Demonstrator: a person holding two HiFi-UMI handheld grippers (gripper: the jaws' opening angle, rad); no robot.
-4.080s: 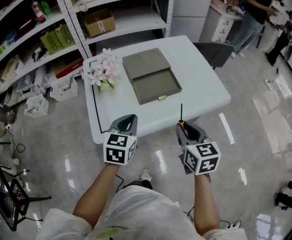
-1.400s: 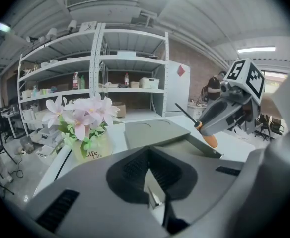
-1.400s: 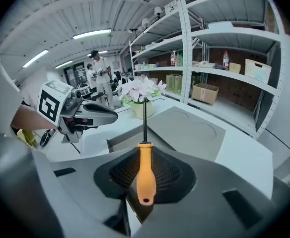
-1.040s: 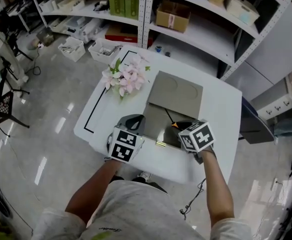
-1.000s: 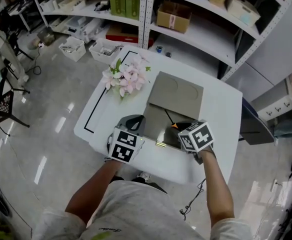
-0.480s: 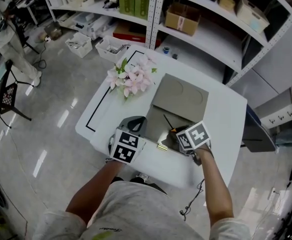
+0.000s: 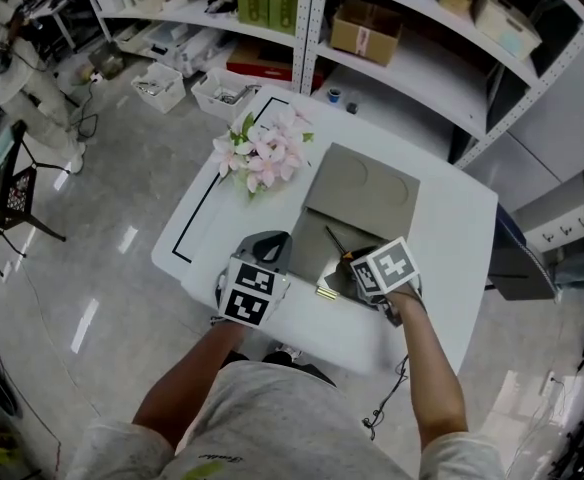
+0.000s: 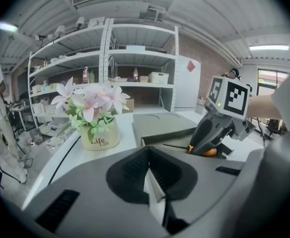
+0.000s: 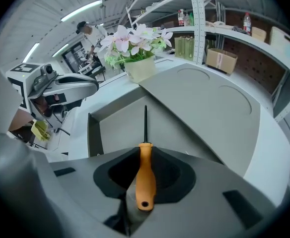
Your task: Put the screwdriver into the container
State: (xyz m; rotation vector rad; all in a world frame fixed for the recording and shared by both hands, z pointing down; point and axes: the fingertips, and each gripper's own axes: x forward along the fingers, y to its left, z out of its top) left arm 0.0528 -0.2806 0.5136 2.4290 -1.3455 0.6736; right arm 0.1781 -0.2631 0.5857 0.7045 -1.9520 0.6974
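Note:
The screwdriver (image 9: 145, 175) has an orange handle and a thin black shaft. My right gripper (image 9: 145, 157) is shut on the handle, and the shaft (image 7: 334, 240) points forward over the open tray of the grey container (image 7: 312, 253). The container's lid (image 9: 209, 103) lies open and flat behind the tray. In the left gripper view the right gripper (image 8: 212, 133) holds the screwdriver (image 8: 177, 146) low over the tray's front. My left gripper (image 7: 262, 246) hovers at the container's front left corner, shut with nothing in it (image 8: 152, 180).
A pot of pink flowers (image 7: 262, 153) stands on the white table (image 7: 442, 258) left of the lid. A black line (image 7: 197, 213) runs along the table's left side. Metal shelves (image 7: 392, 58) with boxes stand behind. A person (image 7: 12, 63) stands at far left.
Since four seconds ago I have come up to the table and brought the screwdriver over the tray. In the last half second the right gripper shifted slightly left. The left gripper held still.

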